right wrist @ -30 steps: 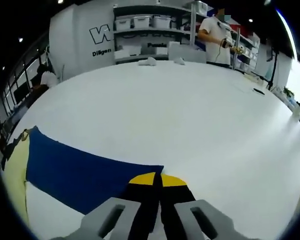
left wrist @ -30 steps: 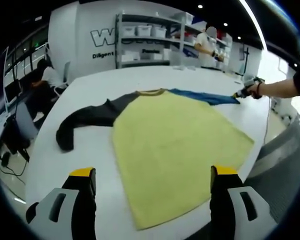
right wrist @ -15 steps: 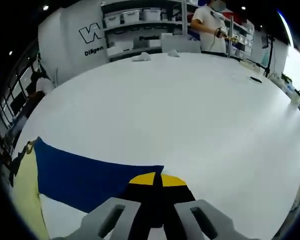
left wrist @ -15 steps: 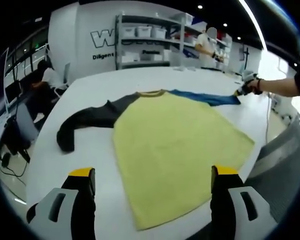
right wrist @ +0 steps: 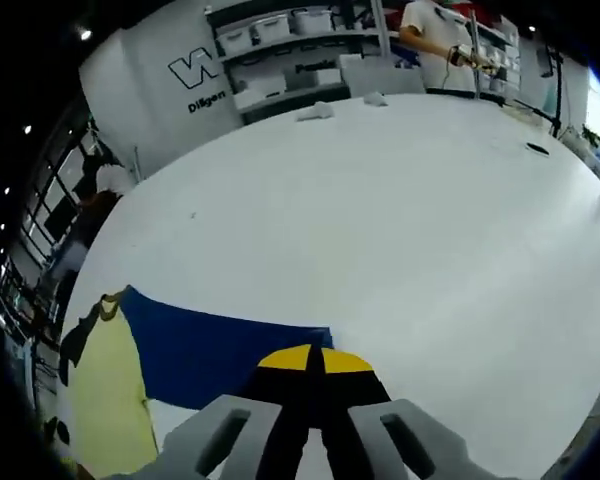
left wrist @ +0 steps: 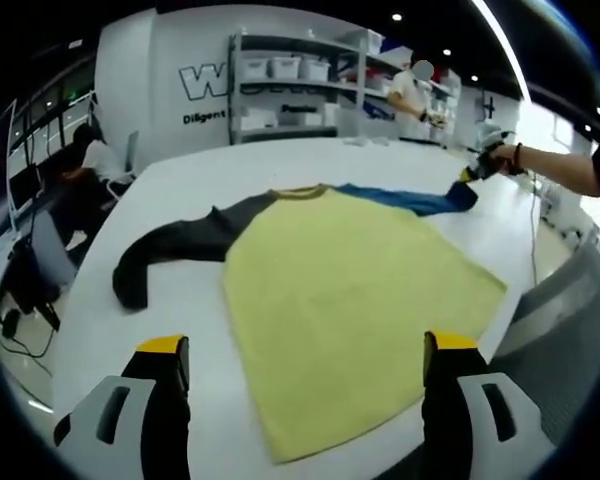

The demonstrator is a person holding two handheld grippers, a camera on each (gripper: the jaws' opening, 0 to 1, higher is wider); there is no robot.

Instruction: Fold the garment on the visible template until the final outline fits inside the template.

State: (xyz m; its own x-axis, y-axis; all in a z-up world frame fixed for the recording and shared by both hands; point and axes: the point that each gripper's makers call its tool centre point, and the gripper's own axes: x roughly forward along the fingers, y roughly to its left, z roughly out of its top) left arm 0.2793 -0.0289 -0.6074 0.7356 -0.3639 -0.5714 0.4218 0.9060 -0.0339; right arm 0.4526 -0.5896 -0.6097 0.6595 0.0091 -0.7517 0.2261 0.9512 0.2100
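Raised since the earlier frame: the blue sleeve [left wrist: 420, 200] end, which the right tongs [left wrist: 467, 184] have lifted off the white worktop [left wrist: 280, 160]; in the left gripper view it now curls upward toward 2 o'clock where it lay flat before.

Garment [left wrist: 355, 300]: long-sleeved top, yellow body, spread flat on the worktop with its hem toward the camera. Dark sleeve [left wrist: 170, 245] runs out toward 9 o'clock and bends down at its cuff. Blue sleeve extends from the collar region toward 2 o'clock.

Left tongs [left wrist: 300, 350]: jaws wide apart at the bottom of the left gripper view, yellow-tipped, holding nothing, hovering short of the garment's hem.

Right tongs [right wrist: 310, 362]: jaws pressed together on the cuff end of the blue sleeve [right wrist: 215, 345], seen close in the right gripper view; the sleeve trails away toward 9 o'clock to the yellow body [right wrist: 105, 400]. A person's hand [left wrist: 500, 160] holds these tongs in the left gripper view.

Containers: white storage bins [left wrist: 285, 67] in a row on the upper level of a metal shelving unit [left wrist: 280, 90] against the far wall; contents cannot be told. Further bins [right wrist: 310, 20] show on the shelf in the right gripper view.

Persons: one standing by the shelving [left wrist: 415, 100], one seated at 9 o'clock [left wrist: 95, 160].
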